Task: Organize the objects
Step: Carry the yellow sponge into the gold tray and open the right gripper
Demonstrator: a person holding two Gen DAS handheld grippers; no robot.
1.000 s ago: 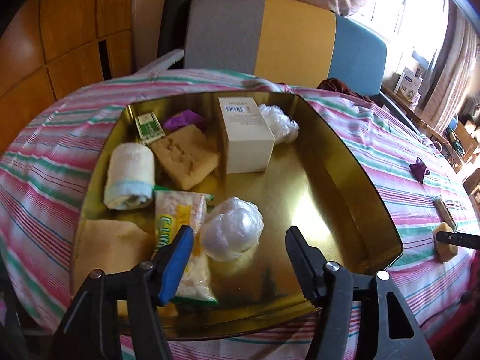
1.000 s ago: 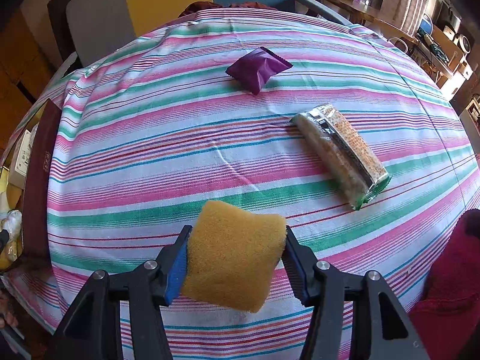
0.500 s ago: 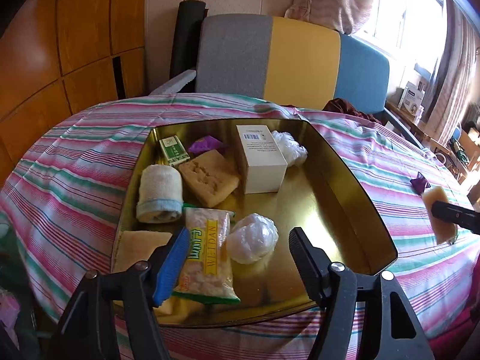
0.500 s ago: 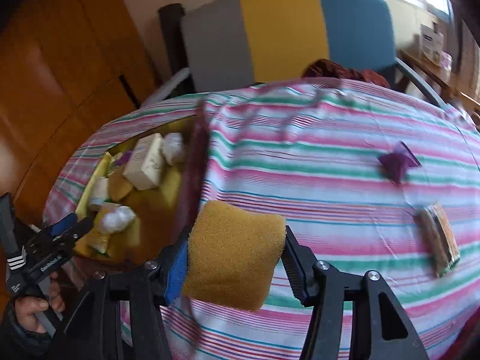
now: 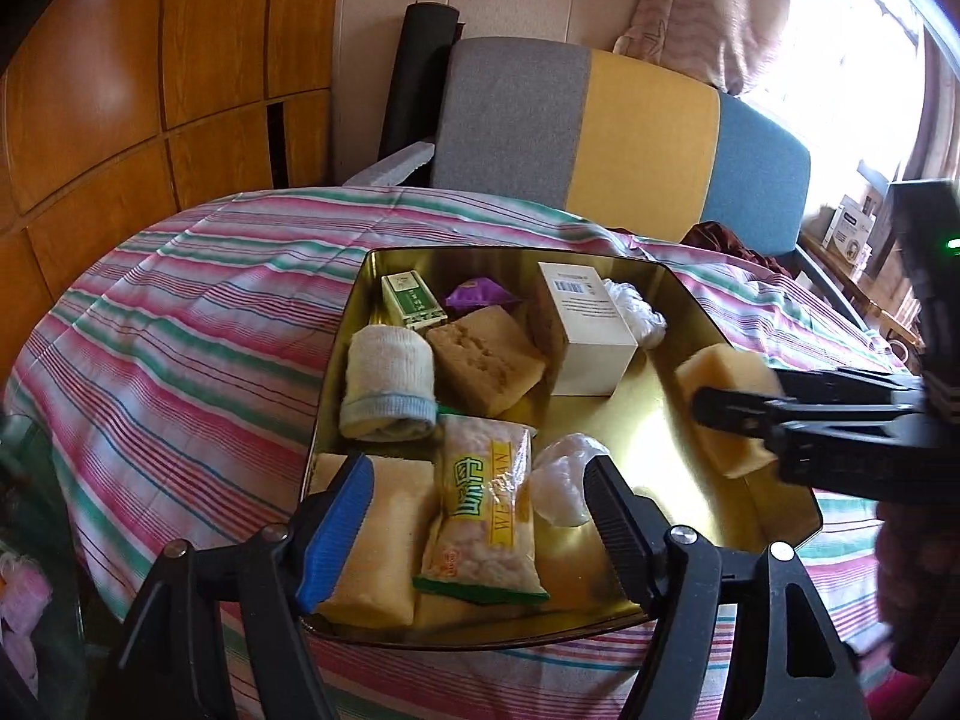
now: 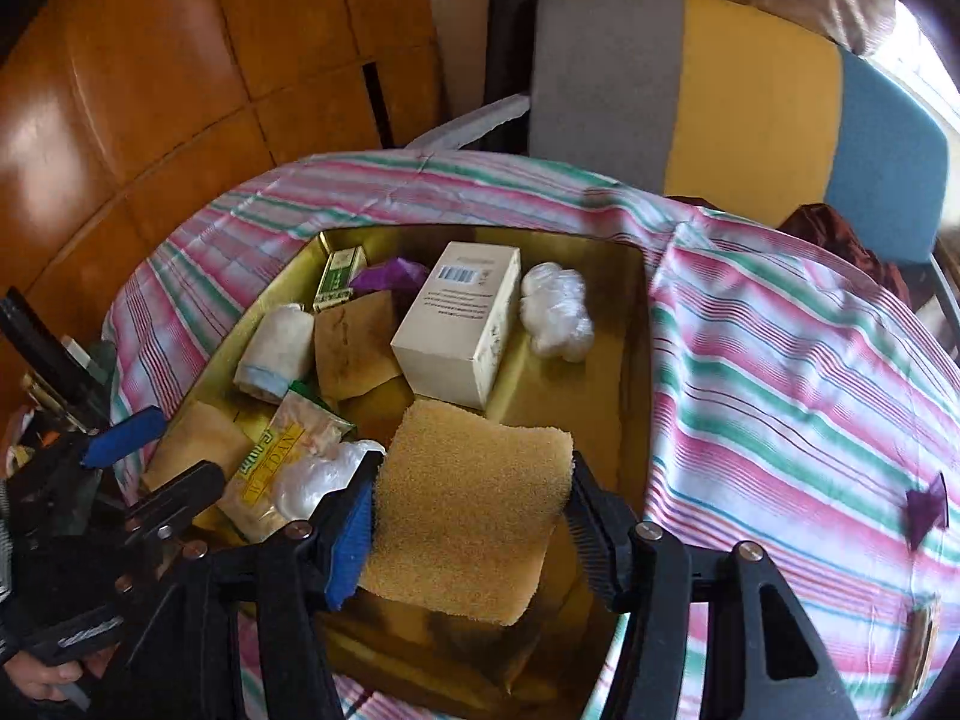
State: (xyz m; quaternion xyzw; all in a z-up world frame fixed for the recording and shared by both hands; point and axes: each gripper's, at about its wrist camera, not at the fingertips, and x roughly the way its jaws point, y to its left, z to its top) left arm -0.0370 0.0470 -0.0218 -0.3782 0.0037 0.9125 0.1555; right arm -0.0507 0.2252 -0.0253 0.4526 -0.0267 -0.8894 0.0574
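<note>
A gold metal tray (image 5: 606,420) on the striped table holds a white box (image 5: 591,336), a rolled towel (image 5: 387,378), a brown sponge (image 5: 486,354), a snack bag (image 5: 483,516), a plastic ball (image 5: 564,483) and small packets. My left gripper (image 5: 480,468) hovers over the tray's near edge, its jaws opening, with nothing pressed between them. My right gripper (image 6: 471,474) is shut on a yellow sponge (image 6: 468,498) and holds it above the tray's right side. In the left wrist view that yellow sponge (image 5: 720,369) comes in from the right.
A purple packet (image 6: 927,507) and a wrapped cracker pack (image 6: 921,636) lie on the striped cloth (image 6: 780,396) to the right of the tray. A grey, yellow and blue chair (image 5: 630,132) stands behind the table, with wooden cabinets (image 5: 150,90) to the left.
My right gripper swung left with the yellow sponge, from over the bare cloth to over the tray. My left gripper drew back slightly and its jaws widened.
</note>
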